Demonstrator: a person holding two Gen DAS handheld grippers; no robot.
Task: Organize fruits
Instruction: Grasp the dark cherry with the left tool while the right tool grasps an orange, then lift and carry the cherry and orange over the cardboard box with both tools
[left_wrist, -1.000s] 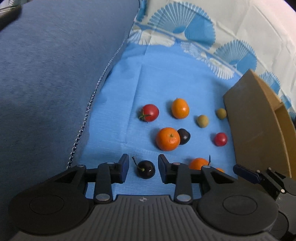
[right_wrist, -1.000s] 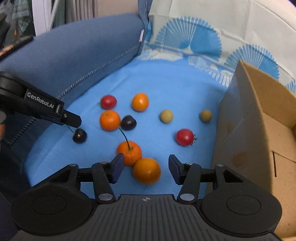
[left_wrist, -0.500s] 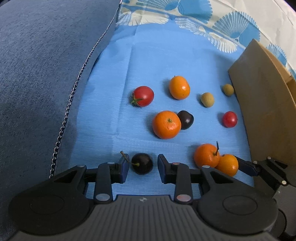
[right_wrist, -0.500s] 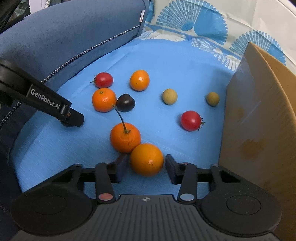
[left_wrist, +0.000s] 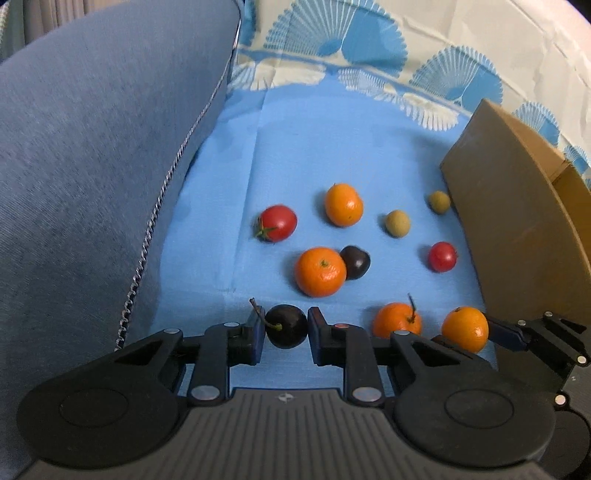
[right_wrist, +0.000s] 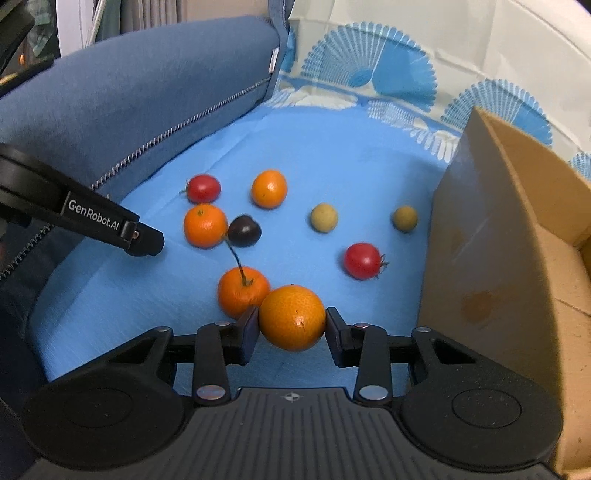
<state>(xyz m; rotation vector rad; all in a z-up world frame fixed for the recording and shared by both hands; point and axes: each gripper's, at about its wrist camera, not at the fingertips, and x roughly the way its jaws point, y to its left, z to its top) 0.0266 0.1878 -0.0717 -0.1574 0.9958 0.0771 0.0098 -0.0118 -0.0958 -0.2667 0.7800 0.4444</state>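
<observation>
1. The left hand-held gripper sits low over the blue cloth. Its jaws are narrowed onto a dark, stemmed cherry, and both pads touch the fruit's flanks.

2. The right hand-held gripper is closed on a round orange mandarin, one pad against each side. In the left wrist view the same mandarin appears at the tip of the right tool, near the foot of the brown cardboard box.

3. A second mandarin with a long thin stem lies touching the gripped mandarin on its left, just beyond the left finger of the right tool.

4. Farther out on the cloth, a third mandarin and a dark plum-coloured cherry lie in contact. Behind them are a red cherry tomato and a smaller orange fruit, set apart from each other.

5. Two yellow-green round fruits lie apart toward the box, and a second red cherry tomato rests nearer the camera, between them and the gripped mandarin.

6. A blue fabric cushion with a zipper seam borders the cloth on the left; the cardboard box stands on the right, and its interior contents cannot be seen.
</observation>
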